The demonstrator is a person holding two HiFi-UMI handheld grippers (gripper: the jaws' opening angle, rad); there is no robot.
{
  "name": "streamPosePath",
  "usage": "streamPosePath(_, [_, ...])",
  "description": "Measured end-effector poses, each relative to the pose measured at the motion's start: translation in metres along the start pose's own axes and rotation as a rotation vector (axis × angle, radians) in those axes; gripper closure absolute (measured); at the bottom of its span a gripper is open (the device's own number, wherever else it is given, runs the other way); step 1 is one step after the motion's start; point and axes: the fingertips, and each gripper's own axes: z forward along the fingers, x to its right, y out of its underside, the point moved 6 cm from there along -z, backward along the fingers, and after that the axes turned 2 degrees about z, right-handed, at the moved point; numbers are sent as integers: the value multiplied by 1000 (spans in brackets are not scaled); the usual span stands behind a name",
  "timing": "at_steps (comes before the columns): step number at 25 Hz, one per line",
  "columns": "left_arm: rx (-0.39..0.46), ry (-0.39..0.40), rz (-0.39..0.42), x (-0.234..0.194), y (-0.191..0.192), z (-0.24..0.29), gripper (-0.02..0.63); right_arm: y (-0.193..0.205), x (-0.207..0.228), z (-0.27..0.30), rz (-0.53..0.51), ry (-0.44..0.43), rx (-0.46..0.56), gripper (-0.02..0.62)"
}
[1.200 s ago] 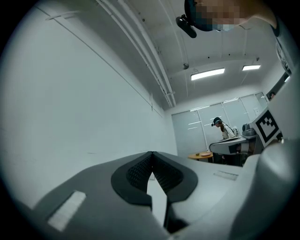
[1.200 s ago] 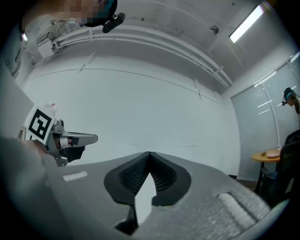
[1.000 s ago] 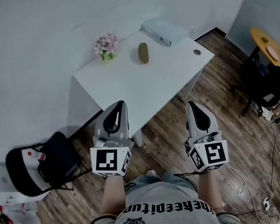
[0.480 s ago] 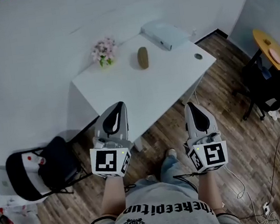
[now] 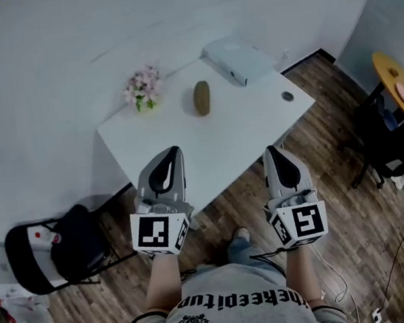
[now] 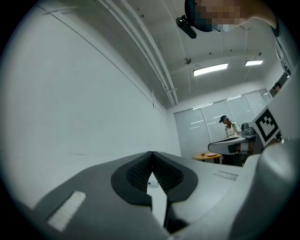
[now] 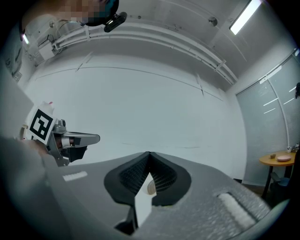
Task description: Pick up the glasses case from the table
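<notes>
On the white table [image 5: 242,129], towards its far side, the flowers [image 5: 141,88] stand left, then the case [image 5: 201,98], then a white box [image 5: 238,60]. The case lies flat, its long axis running away from the person towards the wall, barely tilted. The left tongs [image 5: 173,152] are clenched on nothing, tips over the table's near edge. The right tongs [image 5: 272,151] are likewise clenched and empty. The case lies well beyond both, roughly midway between them.
</notes>
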Motion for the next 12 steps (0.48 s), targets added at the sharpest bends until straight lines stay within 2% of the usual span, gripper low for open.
streamPosePath(12, [-18, -51, 9, 26, 6, 68, 588, 6, 72, 39, 18, -62, 5, 592])
